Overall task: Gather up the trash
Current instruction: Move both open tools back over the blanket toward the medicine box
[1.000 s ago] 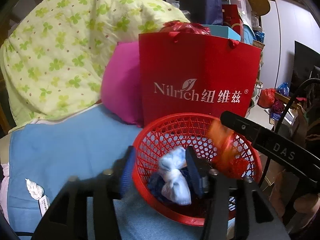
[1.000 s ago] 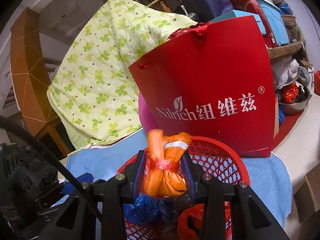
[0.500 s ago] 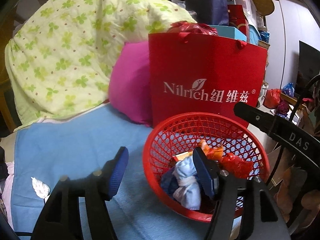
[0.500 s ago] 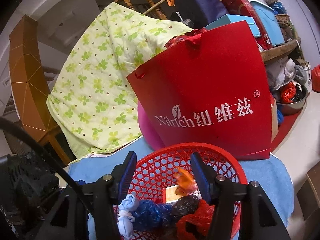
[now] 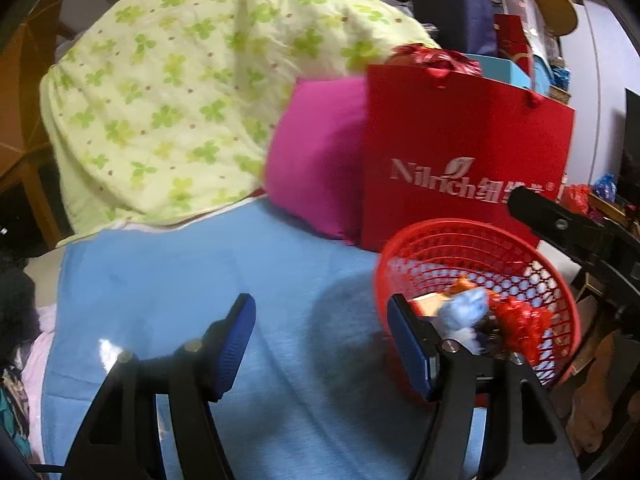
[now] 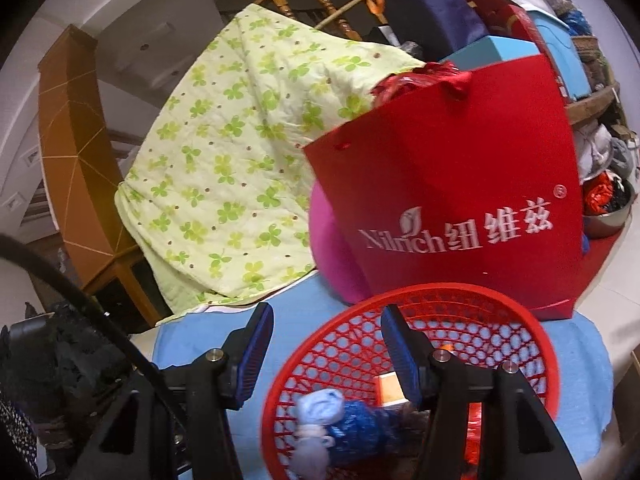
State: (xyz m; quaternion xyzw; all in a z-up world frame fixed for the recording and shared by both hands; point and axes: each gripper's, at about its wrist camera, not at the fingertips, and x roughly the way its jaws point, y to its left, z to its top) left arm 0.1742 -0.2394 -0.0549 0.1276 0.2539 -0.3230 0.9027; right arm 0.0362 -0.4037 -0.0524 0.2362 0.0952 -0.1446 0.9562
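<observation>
A red mesh basket (image 5: 440, 227) (image 6: 448, 293) stands on a blue cloth (image 5: 192, 280). It holds a pale blue knotted bag (image 5: 464, 316) (image 6: 320, 406), a dark blue bag (image 6: 362, 428), a red crumpled bag (image 5: 520, 320), an orange scrap (image 5: 462, 283) and a small box (image 6: 390, 390). My left gripper (image 5: 322, 340) is open and empty, over the cloth just left of the basket. My right gripper (image 6: 328, 344) is open and empty above the basket's left rim. A blurred white crumpled scrap (image 5: 107, 354) lies on the cloth at the left.
Behind the basket stands a red paper bag (image 5: 468, 160) (image 6: 452, 200) with a pink cushion (image 5: 316, 168) beside it. A green clover quilt (image 5: 180, 100) is heaped at the back left. The right gripper's black body (image 5: 568, 236) reaches over the basket's far side. Clutter fills the right.
The left gripper let go of the pale blue bag into the basket, opened and drew off to the left. The right gripper opened, dropped the orange bag into the basket and shifted left.
</observation>
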